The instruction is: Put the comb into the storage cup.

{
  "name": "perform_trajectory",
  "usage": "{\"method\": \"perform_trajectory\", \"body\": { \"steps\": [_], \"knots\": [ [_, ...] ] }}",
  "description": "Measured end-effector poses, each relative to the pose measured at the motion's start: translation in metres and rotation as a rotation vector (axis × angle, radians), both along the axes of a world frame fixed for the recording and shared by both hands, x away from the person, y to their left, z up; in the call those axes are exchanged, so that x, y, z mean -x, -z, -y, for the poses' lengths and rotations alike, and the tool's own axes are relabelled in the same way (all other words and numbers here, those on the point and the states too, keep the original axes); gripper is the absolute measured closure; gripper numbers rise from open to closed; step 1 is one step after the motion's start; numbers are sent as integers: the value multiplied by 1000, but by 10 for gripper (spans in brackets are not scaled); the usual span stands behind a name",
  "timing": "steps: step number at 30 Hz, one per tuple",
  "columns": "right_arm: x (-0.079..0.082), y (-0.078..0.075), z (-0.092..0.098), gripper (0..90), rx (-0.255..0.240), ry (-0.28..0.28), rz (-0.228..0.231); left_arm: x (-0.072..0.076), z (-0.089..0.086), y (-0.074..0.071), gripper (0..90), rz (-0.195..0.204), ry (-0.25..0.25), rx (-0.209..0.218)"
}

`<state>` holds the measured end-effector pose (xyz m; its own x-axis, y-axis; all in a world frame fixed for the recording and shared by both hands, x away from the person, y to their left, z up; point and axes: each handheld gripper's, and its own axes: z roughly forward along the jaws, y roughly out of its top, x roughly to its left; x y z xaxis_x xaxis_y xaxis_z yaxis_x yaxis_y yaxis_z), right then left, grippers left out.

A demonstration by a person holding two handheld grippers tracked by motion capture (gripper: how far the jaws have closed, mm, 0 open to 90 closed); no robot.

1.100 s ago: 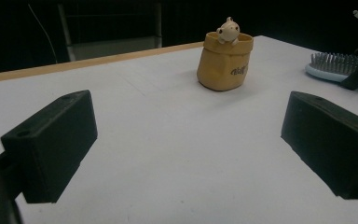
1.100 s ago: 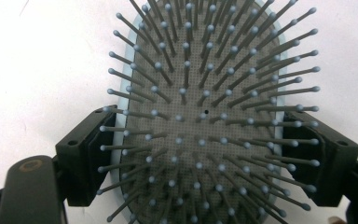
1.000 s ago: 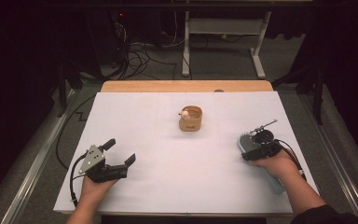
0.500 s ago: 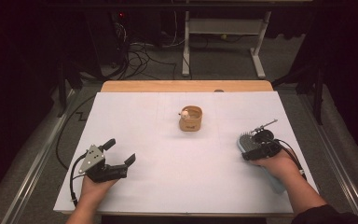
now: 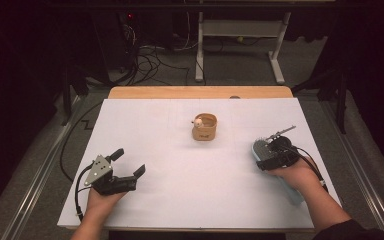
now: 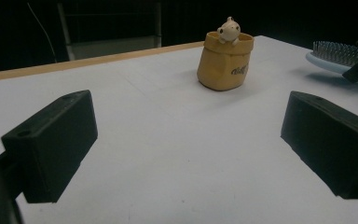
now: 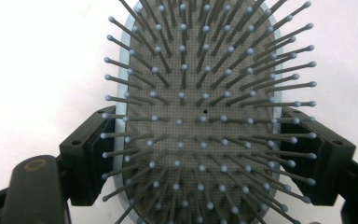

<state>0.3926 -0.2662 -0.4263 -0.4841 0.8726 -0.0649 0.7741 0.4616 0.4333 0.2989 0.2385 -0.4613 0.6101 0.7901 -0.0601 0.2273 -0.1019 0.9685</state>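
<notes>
White paper covers the worktop (image 5: 180,200), where the left tool (image 5: 130,162) rests near the front left corner, jaws spread wide with nothing between them. At centre stands a tan pouch-shaped pot (image 5: 204,128) with a small animal figure (image 5: 198,121) peeking over its rim. Near the right edge, the right tool (image 7: 205,154) is clamped on the head of a pale-blue paddle hairbrush (image 7: 200,93), bristles up.

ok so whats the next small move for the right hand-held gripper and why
Probably close the jaws. The right hand-held gripper already straddles the hairbrush head, a pad at each edge, and the brush appears to lie flat on the table.
</notes>
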Motion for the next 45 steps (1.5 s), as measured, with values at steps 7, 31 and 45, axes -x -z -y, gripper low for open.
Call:
{"method": "perform_trajectory", "body": {
  "steps": [7,31,45],
  "knots": [
    [3,-13,-7,204,-14,-32,50,0,0,0,43,0,2,1],
    [15,-34,-26,203,-142,-79,274,0,1,0,46,-8,14,5],
    [28,-40,-31,203,-247,-83,436,-1,1,0,47,-20,16,18]
  ]
}}
